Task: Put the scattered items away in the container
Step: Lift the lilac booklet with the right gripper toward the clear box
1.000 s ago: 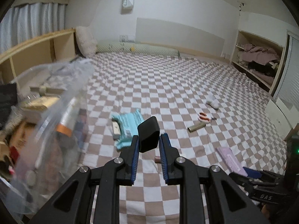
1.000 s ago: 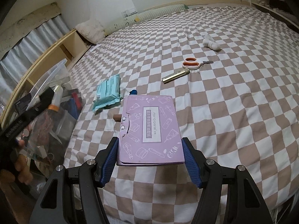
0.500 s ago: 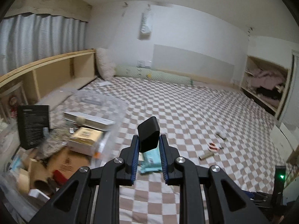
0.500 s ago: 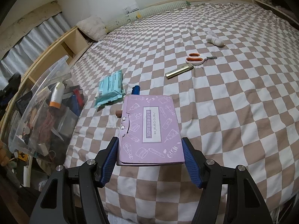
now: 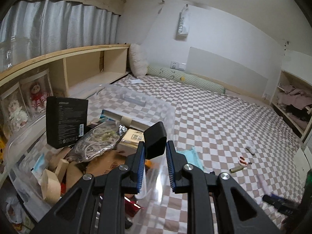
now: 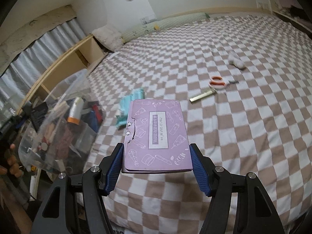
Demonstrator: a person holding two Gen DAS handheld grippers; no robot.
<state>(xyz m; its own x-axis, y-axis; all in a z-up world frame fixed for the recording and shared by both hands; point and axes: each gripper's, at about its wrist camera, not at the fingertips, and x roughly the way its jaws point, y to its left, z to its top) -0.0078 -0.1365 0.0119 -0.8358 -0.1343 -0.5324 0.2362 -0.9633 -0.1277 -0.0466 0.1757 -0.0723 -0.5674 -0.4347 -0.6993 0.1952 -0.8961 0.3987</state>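
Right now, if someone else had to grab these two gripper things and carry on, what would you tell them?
Left gripper: shut on a small black case, held over the clear bin of odds and ends.
Right gripper: shut on a purple packet, above the checked bed.
Done: the bin already holds plenty.
Left: drop both held items in, then collect the teal pack, scissors, gold bar and white bundle.
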